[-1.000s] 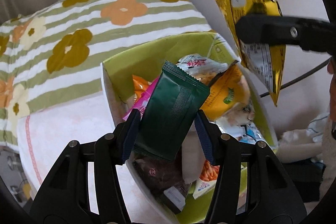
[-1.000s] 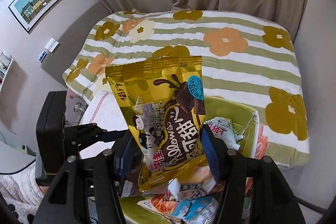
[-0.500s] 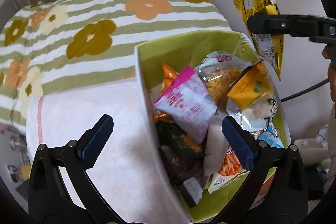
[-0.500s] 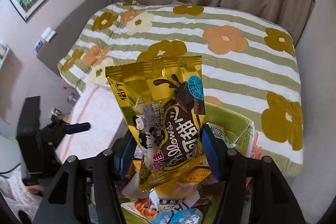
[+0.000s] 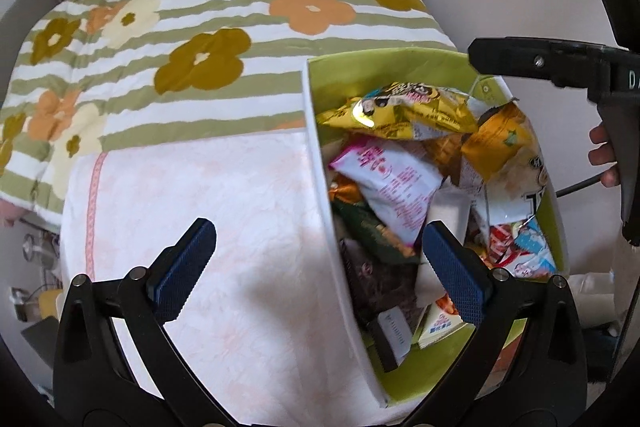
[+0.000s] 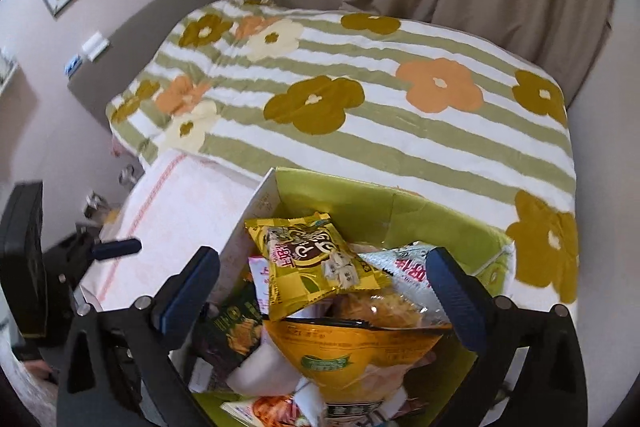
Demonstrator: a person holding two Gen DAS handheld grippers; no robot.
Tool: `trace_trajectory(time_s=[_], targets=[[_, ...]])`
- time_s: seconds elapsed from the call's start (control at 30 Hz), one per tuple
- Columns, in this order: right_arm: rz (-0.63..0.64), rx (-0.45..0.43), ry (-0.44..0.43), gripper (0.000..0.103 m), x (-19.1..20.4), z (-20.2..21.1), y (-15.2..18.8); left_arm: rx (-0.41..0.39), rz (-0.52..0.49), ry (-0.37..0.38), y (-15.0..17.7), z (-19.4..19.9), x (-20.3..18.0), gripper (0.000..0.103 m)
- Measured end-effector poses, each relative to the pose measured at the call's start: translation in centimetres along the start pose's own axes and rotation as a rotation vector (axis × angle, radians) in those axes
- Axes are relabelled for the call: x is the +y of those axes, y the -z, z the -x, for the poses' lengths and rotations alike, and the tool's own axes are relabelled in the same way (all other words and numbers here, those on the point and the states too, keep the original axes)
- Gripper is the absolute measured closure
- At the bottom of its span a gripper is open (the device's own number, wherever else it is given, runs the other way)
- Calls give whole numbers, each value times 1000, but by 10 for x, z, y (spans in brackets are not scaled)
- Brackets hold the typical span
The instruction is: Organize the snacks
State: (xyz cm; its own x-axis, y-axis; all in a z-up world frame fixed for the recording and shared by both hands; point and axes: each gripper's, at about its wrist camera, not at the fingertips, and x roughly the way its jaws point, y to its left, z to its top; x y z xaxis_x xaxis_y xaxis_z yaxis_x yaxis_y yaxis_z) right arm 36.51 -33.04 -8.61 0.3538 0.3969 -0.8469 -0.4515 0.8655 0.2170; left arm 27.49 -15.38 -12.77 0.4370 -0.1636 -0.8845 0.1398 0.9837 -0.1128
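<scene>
Snacks (image 6: 316, 259) heaped in green box (image 5: 400, 67), both grippers (image 5: 316, 267) (image 6: 320, 291) empty, right jaws spreading wide, left spread; gold bag (image 5: 404, 111) loosely on top, perhaps liable to slide off.

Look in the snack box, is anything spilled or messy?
Nothing has spilled outside the green box. Inside, the snacks are piled loosely rather than lined up. The yellow chocolate snack bag lies tilted on top of the heap, and the pink packet leans at an angle.

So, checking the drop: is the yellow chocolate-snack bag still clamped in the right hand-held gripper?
No, the yellow bag lies loose on the pile in the green box, and the right hand-held gripper is opening.
</scene>
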Motion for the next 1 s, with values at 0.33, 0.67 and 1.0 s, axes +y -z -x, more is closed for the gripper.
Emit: trace_trajectory(time_s=[0.33, 0.67, 1.0], targets=[[-18, -175, 102, 0, 46, 75, 25, -146, -45, -36, 15, 72, 4, 1], [-126, -414, 235, 0, 131, 166, 111, -408, -60, -83, 81, 185, 13, 0], [-152, -528, 403, 0, 198, 195, 193, -565, -52, -105, 162, 248, 30, 0]])
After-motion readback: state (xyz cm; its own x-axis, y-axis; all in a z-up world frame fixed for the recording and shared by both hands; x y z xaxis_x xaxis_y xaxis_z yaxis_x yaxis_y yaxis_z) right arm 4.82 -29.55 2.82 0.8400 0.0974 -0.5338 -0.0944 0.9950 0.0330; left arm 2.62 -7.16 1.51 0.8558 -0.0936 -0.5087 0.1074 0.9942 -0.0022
